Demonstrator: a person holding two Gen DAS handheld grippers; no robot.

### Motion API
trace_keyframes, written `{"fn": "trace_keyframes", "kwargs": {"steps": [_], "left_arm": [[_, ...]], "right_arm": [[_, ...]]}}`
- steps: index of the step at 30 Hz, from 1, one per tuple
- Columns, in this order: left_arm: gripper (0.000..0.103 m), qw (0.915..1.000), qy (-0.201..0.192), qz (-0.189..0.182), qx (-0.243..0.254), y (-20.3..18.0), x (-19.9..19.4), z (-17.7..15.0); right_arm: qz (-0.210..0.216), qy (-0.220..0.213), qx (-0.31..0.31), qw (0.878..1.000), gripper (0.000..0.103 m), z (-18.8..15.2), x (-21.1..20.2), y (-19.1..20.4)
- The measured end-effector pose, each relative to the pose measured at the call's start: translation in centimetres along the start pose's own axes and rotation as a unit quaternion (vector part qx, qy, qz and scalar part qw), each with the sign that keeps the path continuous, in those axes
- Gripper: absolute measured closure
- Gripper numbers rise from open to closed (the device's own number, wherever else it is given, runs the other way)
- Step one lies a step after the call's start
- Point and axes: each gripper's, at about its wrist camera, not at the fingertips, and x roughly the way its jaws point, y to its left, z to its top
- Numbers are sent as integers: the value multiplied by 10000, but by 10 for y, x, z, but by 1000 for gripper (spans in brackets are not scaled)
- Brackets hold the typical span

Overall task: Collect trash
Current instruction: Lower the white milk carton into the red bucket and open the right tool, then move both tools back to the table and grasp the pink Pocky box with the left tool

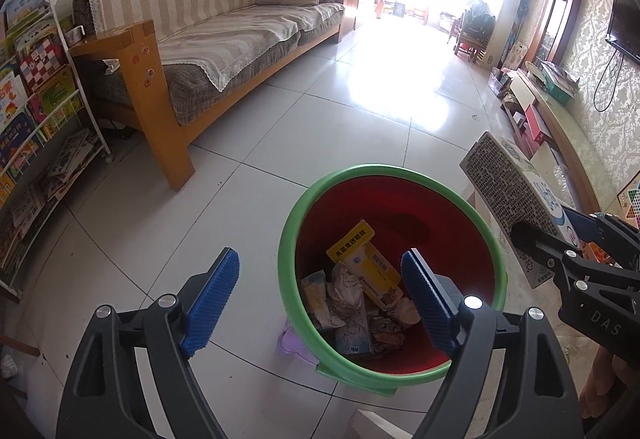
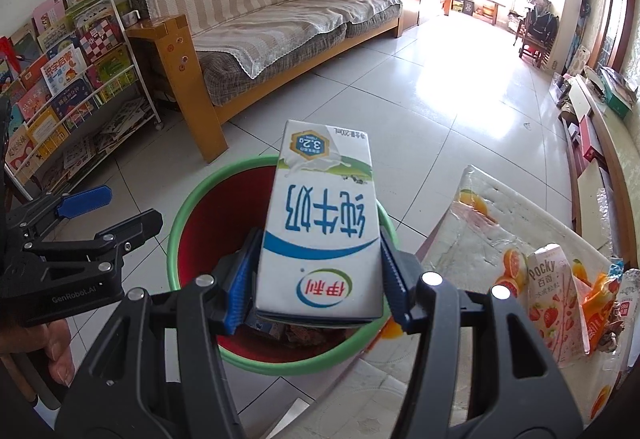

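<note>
Jaws of the left gripper (image 1: 320, 295) stand released and wide, nothing between the blue pads, poised above the bin (image 1: 390, 371), a red tub with a green rim standing on the tiled floor (image 1: 248, 143). Inside the bin lie a yellow medicine box (image 1: 366, 263), crumpled paper and other wrappers. Jaws of the right gripper (image 2: 316, 279) are clenched on a white milk carton (image 2: 320, 223), held tilted over the bin's rim at about 3 o'clock from the left gripper. On the worktop (image 2: 480, 239), at 3 o'clock from the carton, a pink Pocky box (image 2: 554, 303) and an orange wrapper (image 2: 600, 303) lie close together. At 11 o'clock stands a striped sofa (image 1: 224, 27).
</note>
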Motion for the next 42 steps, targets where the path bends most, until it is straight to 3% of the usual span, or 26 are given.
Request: {"fn": "trace_keyframes", "kwargs": {"steps": [2, 4, 5, 6, 13, 19, 25, 34, 42], "left_arm": [[23, 10000, -5, 48, -51, 8, -2, 0], [23, 9999, -11, 71, -87, 11, -4, -1], [23, 9999, -11, 79, -90, 13, -4, -1], [22, 9999, -5, 85, -85, 13, -4, -2], [21, 10000, 11, 32, -74, 8, -2, -2], [8, 9999, -41, 93, 42, -4, -5, 1], [8, 9998, 15, -23, 213, -31, -4, 1], [8, 9960, 62, -515, 724, -117, -4, -2], [8, 9862, 184, -1089, 1231, -219, 3, -13]], "right_arm": [[76, 18, -37, 10000, 49, 1, 3, 7], [79, 5, -95, 9999, 41, 3, 4, 12], [57, -20, -117, 9999, 25, 4, 4, 14], [22, -77, -128, 9999, 15, 4, 2, 15], [-33, -145, -111, 9998, 15, 7, -3, 9], [-100, -191, -7, 9998, 7, 5, -9, -2], [-226, -268, 117, 9993, 5, 1, -23, -21], [-764, -290, 648, 9945, 5, -27, -58, -101], [-1357, -183, 1176, 9836, 5, -73, -91, -188]]}}
